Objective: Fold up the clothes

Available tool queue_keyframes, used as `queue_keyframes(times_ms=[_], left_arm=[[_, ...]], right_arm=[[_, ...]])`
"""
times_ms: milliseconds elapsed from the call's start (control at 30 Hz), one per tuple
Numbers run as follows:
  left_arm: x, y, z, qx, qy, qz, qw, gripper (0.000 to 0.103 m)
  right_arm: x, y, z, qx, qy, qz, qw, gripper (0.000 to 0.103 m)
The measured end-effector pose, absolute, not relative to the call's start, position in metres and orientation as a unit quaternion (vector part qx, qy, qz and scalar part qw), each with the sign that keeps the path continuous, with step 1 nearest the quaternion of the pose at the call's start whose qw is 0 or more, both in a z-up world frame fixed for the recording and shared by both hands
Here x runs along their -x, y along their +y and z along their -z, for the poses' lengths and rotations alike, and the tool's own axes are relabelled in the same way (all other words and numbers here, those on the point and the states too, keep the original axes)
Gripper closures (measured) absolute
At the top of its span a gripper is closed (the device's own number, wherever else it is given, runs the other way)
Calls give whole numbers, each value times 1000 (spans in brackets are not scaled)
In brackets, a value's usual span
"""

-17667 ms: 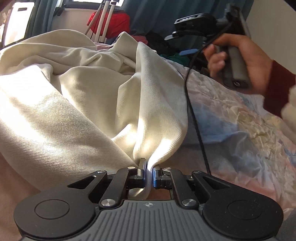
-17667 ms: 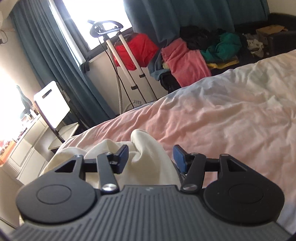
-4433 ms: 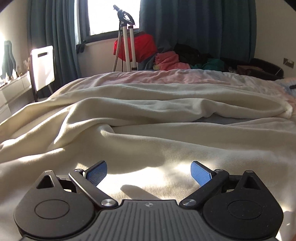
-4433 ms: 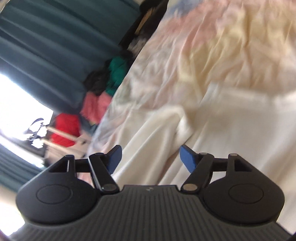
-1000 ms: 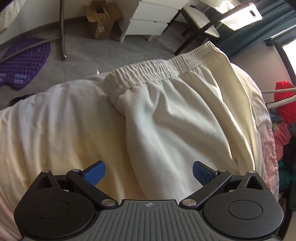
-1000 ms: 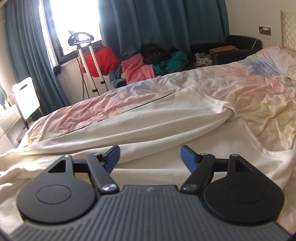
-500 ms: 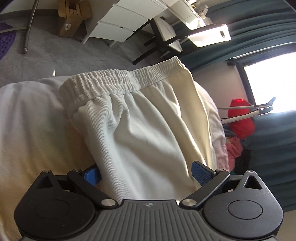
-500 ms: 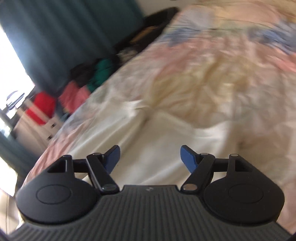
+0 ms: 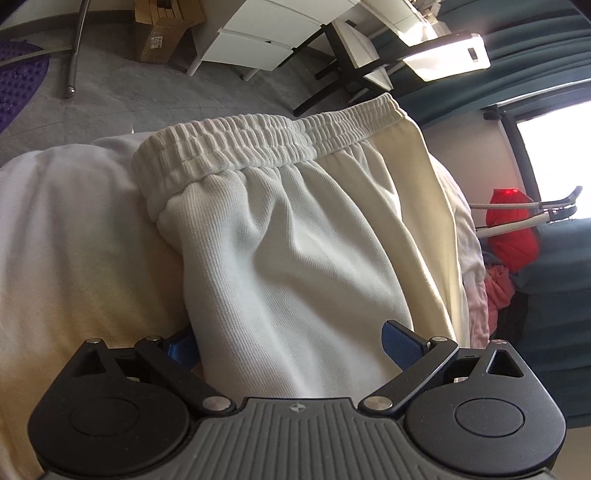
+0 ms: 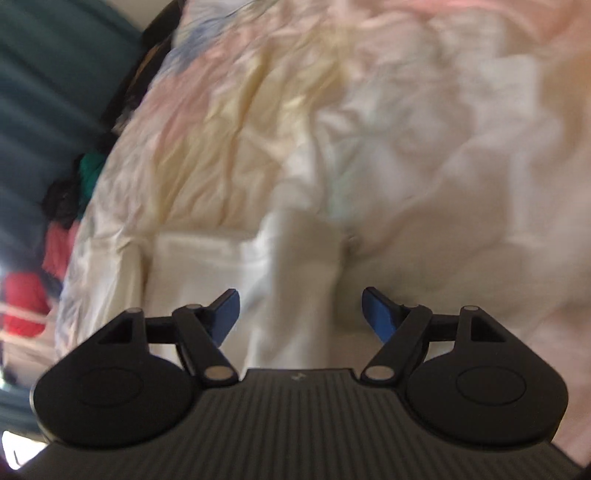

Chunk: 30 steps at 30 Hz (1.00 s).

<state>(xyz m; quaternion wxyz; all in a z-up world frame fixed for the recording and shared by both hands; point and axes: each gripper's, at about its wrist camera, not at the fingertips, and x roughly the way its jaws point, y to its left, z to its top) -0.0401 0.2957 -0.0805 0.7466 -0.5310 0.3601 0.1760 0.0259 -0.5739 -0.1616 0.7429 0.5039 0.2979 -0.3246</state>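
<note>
Bedroom daylight falls on a bed (image 9: pixel 48 229) where cream trousers (image 9: pixel 295 258) lie flat; their ribbed elastic waistband (image 9: pixel 258 142) reaches the bed's edge, with grey floor (image 9: pixel 122 92) just past it; the side seam runs along the far edge toward a window (image 9: pixel 554 162).

Over the trousers the left gripper (image 9: pixel 291 343) has its blue pads wide apart; one pad (image 9: pixel 400 341) rests in plain sight on the cloth, the other (image 9: pixel 181 345) is tucked under the folded edge, so a fold of cloth lies between the jaws, not pinched.

Only the left wrist view shows the room's near side: a cardboard box (image 9: pixel 162 29) with a small label too blurred to read, white drawers (image 9: pixel 266 40), a black-legged chair (image 9: pixel 369 59), a purple mat (image 9: pixel 18 81) and a red bag (image 9: pixel 513 236) under the window; the floor by the bed's edge lies open.

Only the right wrist view, blurred, shows the other end: a trouser leg (image 10: pixel 221 273) on a crumpled pastel sheet (image 10: pixel 258 92), teal curtains (image 10: pixel 55 74) and piled clothes (image 10: pixel 74 192) at the side; the right gripper (image 10: pixel 300 314) hangs above the leg with both blue pads spread and nothing between them; bare sheet lies beyond the leg's end.
</note>
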Motion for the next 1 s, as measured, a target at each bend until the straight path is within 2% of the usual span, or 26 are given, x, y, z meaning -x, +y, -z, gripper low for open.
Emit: queue_keyframes(times_ms=[267, 367, 467, 567, 667, 767, 933, 1000], left_arm=[[54, 296, 68, 594, 256, -94, 757, 0], [50, 291, 69, 566, 297, -126, 759, 1], [45, 290, 78, 545, 354, -158, 743, 3], [40, 290, 88, 543, 387, -160, 728, 4], [34, 287, 88, 524, 403, -157, 734, 3], [33, 285, 85, 529, 392, -139, 740, 2], [37, 288, 80, 577, 321, -86, 746, 3], [34, 286, 79, 567, 331, -101, 747, 3]], right_arm=[[-39, -551, 132, -480, 249, 217, 813, 27], [-44, -548, 128, -475, 260, 207, 815, 27], [-52, -547, 137, -441, 325, 245, 800, 27], [-52, -557, 155, -471, 351, 257, 767, 28], [-44, -561, 165, -498, 341, 263, 753, 29], [-44, -558, 160, -515, 312, 229, 765, 27], [-44, -552, 144, -534, 250, 168, 790, 26], [-51, -548, 142, -517, 264, 167, 797, 27]])
